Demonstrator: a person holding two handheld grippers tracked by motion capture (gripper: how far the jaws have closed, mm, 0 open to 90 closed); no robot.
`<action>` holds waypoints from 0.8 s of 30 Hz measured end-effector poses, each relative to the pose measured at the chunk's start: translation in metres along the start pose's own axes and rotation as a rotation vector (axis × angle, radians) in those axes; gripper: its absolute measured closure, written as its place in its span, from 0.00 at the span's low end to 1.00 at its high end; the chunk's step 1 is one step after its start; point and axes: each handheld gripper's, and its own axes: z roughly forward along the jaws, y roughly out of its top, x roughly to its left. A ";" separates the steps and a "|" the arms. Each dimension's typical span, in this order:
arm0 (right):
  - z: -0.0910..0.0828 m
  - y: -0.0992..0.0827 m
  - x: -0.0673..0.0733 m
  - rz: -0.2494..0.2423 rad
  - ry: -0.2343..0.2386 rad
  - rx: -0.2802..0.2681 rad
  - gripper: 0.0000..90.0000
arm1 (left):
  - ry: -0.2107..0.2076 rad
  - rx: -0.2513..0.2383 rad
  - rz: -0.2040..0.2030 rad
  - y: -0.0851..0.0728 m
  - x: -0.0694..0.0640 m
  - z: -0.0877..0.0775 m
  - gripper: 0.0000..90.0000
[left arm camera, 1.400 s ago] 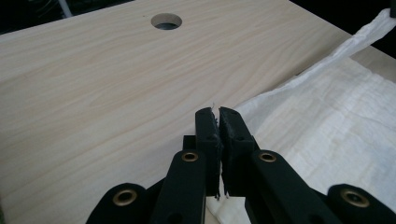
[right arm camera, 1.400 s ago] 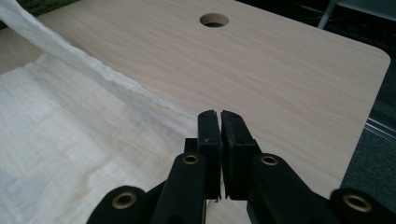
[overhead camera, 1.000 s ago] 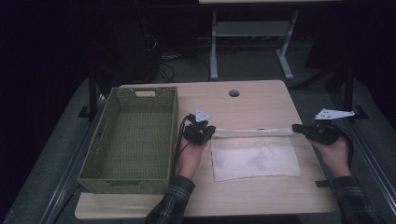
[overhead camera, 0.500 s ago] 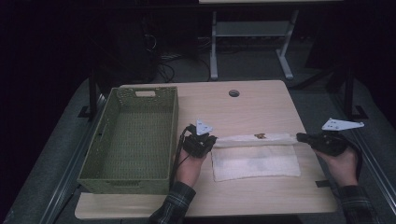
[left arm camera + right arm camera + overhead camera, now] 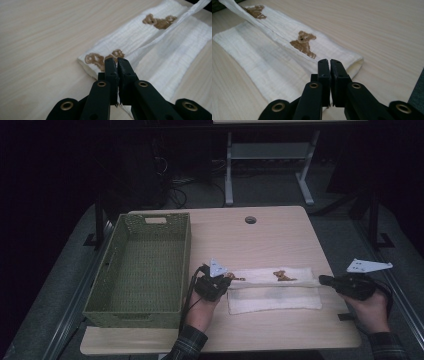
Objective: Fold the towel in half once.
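A green basket (image 5: 140,270) of woven, perforated plastic is sitting on the left part of the light wooden desk (image 5: 260,240); it is rectangular, with a handle slot in its far wall, and nothing is lying inside it. Just right of it, on the near middle of the desk, a white cloth (image 5: 272,290) is lying partly folded; it is a soft, ribbed fabric printed with small brown bears (image 5: 303,43), and its upper layer is being held taut as a narrow band along its long edge. The left gripper (image 5: 214,282) is pinching the cloth's left corner, its black jaws clenched on the hem beside a bear print in the left gripper view (image 5: 117,62). The right gripper (image 5: 327,281) is grasping the opposite, right end, jaws likewise pressed together on the folded edge in the right gripper view (image 5: 329,63). The cloth is thus stretching between the two grippers, with its lower layer resting flat on the desk.
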 end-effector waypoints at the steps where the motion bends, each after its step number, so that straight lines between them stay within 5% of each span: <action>1: -0.001 -0.002 0.001 -0.002 -0.003 0.003 0.96 | -0.005 0.013 0.005 -0.002 -0.001 0.000 0.96; 24: -0.003 -0.036 0.020 -0.001 0.042 0.120 0.96 | -0.087 0.138 0.035 -0.032 -0.021 0.006 0.96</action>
